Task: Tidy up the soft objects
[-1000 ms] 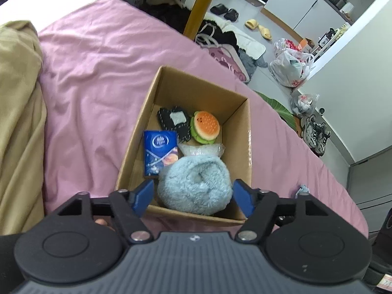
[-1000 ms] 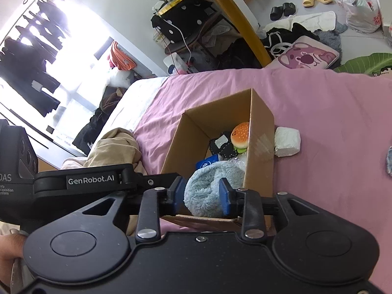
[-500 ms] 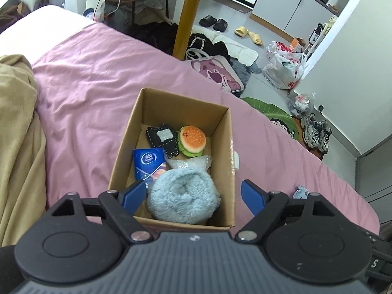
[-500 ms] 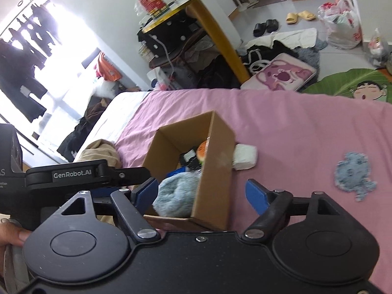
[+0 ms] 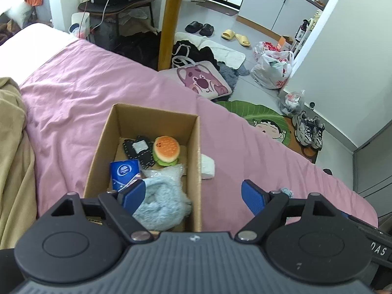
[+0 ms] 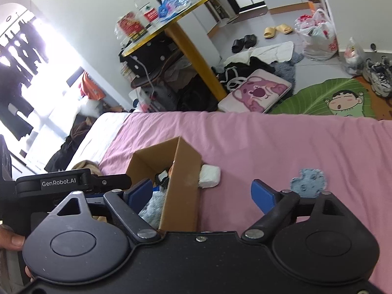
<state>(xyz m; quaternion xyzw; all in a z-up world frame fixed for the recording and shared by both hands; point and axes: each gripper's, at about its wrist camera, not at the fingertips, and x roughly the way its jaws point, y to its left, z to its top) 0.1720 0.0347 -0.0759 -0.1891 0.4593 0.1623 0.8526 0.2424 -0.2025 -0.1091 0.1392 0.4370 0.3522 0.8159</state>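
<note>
An open cardboard box sits on the pink bed sheet. Inside lie a fluffy light-blue soft thing, a burger plush, a black knitted piece, a blue tissue pack and a clear plastic wrap. A white soft pad rests against the box's right wall, outside it. A blue-grey fabric patch lies further right on the sheet. My left gripper is open above the box's near end. My right gripper is open and empty over the box's right wall.
A tan blanket bunches at the bed's left. Beyond the bed's far edge the floor holds a yellow table leg, a pink bear bag, a green mat, slippers and shoes. A hand shows at the left edge.
My right gripper let go of the fluffy blue thing, which now lies in the box, and opened wide. Both grippers pulled back and up from the box.
</note>
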